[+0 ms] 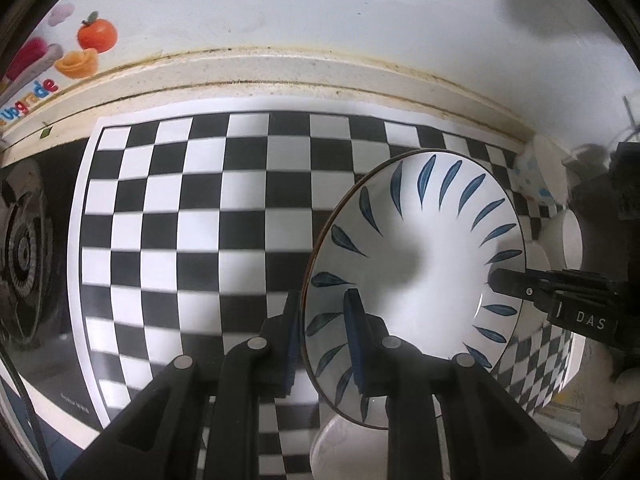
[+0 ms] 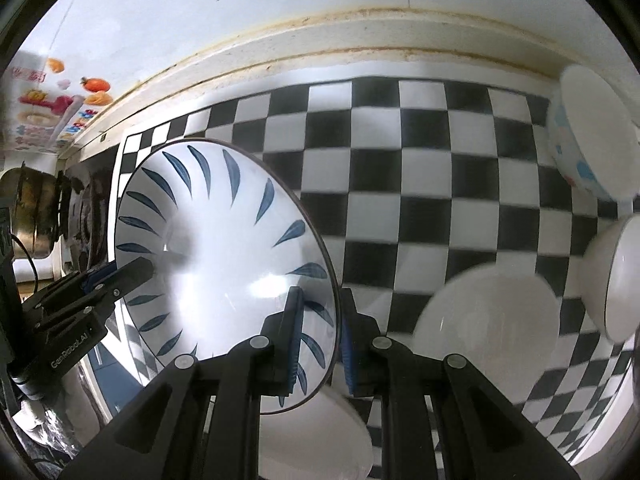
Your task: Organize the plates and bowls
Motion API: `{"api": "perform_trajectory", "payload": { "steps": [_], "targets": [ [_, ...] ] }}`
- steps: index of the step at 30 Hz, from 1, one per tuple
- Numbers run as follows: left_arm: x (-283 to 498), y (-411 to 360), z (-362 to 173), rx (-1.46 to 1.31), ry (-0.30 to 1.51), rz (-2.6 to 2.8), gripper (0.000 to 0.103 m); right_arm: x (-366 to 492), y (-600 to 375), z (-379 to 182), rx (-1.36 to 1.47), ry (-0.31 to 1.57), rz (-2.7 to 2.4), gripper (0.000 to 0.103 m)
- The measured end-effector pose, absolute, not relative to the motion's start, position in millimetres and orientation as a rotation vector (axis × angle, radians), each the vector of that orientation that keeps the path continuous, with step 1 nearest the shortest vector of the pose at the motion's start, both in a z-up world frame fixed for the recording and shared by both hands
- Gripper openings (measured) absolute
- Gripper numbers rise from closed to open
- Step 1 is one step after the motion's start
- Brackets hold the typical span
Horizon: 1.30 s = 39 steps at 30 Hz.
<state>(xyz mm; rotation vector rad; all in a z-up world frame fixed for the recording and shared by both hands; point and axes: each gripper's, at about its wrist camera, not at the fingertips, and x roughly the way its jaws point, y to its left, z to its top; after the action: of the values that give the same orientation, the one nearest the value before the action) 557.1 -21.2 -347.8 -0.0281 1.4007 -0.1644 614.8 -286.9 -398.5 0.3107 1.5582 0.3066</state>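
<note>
From the left wrist, the left gripper [image 1: 322,344] is clamped on the near rim of the leaf-patterned plate [image 1: 416,264], one finger either side; the right gripper [image 1: 504,282] pinches the opposite rim. The plate hangs tilted above the checkered table [image 1: 200,220], face turned upward and away. Glazed ceramic: stiff, slippery, breakable, so the rim is the sensible hold.

From the right wrist, its fingers [image 2: 294,332] straddle the rim; white bowls [image 2: 488,320] sit just right of it.
</note>
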Motion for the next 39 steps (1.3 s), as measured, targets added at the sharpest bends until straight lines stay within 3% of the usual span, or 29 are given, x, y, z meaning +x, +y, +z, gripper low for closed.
{"api": "perform_trajectory", "payload": {
  "steps": [9,19,39],
  "targets": [
    [495.7,-21.3,-338.1,-0.018,1.391,-0.197,0.019,540.3,-288.5,-392.0,0.315,1.560,0.319,0.019],
    [450.4,-26.1,-364.4,0.021,1.461,-0.216,0.018,472.7,-282.6,-421.8,0.288,1.624,0.325,0.019],
    [414.1,-31.5,-404.8,0.030,1.568,-0.229,0.018,423.7,-282.3,-452.3,0.282,1.709,0.315,0.019]
  ]
}}
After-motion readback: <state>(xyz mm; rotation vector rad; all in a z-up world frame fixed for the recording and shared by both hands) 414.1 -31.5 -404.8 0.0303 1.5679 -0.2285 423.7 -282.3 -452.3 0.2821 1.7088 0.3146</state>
